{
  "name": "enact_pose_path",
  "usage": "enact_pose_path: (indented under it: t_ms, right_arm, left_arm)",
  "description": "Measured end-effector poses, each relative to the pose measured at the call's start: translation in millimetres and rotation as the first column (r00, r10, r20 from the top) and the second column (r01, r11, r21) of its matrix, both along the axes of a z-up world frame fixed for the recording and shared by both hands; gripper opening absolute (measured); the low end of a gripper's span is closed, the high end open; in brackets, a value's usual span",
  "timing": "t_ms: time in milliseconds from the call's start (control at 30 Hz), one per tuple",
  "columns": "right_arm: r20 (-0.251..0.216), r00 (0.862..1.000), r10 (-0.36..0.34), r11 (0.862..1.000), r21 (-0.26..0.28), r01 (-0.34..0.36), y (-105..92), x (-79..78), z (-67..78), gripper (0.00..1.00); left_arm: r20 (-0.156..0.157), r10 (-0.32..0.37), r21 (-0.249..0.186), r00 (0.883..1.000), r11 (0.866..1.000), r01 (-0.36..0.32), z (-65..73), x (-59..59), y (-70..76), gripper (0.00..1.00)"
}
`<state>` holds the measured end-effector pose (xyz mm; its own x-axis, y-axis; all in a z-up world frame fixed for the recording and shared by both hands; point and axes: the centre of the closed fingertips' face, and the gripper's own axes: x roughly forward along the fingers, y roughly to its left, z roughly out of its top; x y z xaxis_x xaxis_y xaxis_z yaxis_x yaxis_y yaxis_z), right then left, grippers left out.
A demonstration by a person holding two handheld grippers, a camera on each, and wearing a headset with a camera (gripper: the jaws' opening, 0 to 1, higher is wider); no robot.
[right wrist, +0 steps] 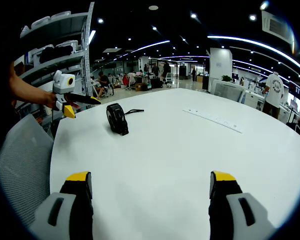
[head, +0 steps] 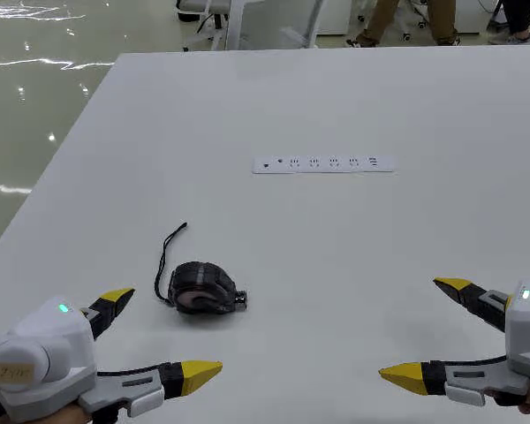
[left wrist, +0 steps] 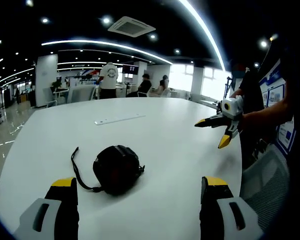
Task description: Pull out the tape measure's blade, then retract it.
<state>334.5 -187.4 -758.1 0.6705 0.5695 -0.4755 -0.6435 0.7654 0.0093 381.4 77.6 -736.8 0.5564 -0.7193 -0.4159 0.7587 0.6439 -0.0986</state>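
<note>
A black tape measure (head: 203, 288) lies on the white table (head: 336, 106) with its wrist strap (head: 166, 258) curling away toward the far side. Its blade is in. My left gripper (head: 150, 337) sits open at the near left, just short of the tape measure (left wrist: 117, 169), nothing between its yellow-tipped fingers. Far to the right my right gripper (head: 428, 331) is open too, and empty. From the right gripper view the tape measure (right wrist: 117, 119) lies well ahead on the left, with the left gripper (right wrist: 75, 104) beyond it. The right gripper (left wrist: 221, 131) shows in the left gripper view.
A white power strip (head: 323, 164) lies flat across the middle of the table, beyond the tape measure. The table's left edge (head: 44, 185) drops to a glossy floor. Chair legs and people's feet (head: 406, 26) stand past the far edge.
</note>
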Motion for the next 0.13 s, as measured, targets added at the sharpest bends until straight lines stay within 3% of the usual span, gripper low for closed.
enact_pose_path:
  t_ms: [133]
  right_arm:
    - [0.002,1.0,-0.001,1.0,0.001,0.001,0.2,0.6,0.5,1.0]
  left_arm:
    - [0.001,-0.003,-0.001,1.0,1.0,0.003,1.3,0.4,-1.5,1.0]
